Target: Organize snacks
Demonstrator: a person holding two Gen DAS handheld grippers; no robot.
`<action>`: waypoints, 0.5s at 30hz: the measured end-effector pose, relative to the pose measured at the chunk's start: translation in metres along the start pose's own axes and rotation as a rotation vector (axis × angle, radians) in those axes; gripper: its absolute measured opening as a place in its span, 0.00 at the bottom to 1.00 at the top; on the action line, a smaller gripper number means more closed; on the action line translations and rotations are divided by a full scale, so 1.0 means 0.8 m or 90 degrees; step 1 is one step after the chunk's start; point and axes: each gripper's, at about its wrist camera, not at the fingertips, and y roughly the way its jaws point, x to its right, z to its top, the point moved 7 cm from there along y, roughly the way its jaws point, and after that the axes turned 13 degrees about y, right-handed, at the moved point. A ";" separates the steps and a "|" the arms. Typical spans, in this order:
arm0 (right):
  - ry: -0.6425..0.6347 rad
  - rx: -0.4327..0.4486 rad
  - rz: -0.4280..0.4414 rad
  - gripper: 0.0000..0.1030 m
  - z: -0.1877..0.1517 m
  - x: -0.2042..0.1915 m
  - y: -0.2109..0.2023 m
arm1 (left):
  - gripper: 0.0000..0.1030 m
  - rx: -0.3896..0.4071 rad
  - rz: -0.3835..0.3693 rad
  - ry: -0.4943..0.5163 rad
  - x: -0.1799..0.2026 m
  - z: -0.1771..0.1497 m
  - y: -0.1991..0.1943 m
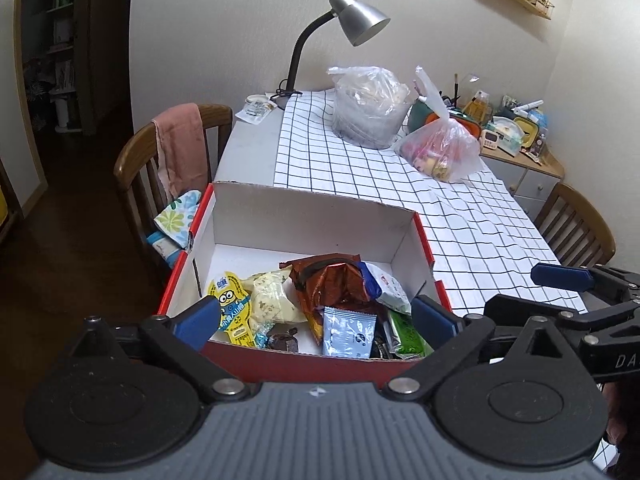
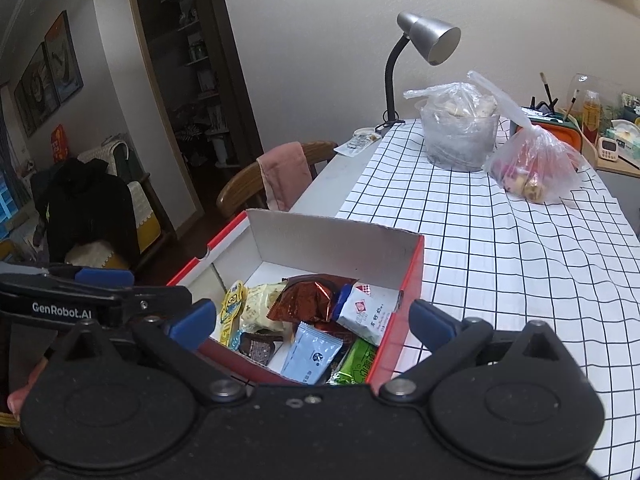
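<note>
A red cardboard box (image 1: 312,216) with a white inside stands at the near end of the table; it also shows in the right wrist view (image 2: 332,246). It holds several snack packets: a yellow Minion packet (image 1: 232,308), a brown foil bag (image 1: 328,280), a light blue sachet (image 1: 348,332) and a green packet (image 1: 408,334). My left gripper (image 1: 316,320) is open and empty just above the box's near wall. My right gripper (image 2: 312,322) is open and empty over the box's near right corner, beside the left one.
A checked cloth (image 1: 460,216) covers the table. At its far end stand a silver desk lamp (image 1: 352,20), a clear tub in a plastic bag (image 1: 368,108) and a plastic bag of snacks (image 1: 440,148). Wooden chairs (image 1: 160,152) stand at both sides.
</note>
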 end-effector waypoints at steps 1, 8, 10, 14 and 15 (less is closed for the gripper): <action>0.001 0.002 0.000 1.00 0.000 0.001 -0.002 | 0.99 0.001 -0.001 0.000 0.001 -0.001 -0.002; 0.006 0.002 -0.001 1.00 -0.006 0.001 -0.007 | 0.99 0.009 0.005 0.013 0.010 -0.002 -0.012; 0.009 0.001 0.000 1.00 -0.006 0.002 -0.007 | 0.99 0.009 0.008 0.014 0.011 -0.002 -0.013; 0.013 0.002 0.001 1.00 -0.009 0.001 -0.008 | 0.99 0.011 0.016 0.014 0.011 -0.002 -0.016; 0.013 0.002 0.001 1.00 -0.009 0.001 -0.009 | 0.99 0.012 0.019 0.013 0.011 -0.001 -0.016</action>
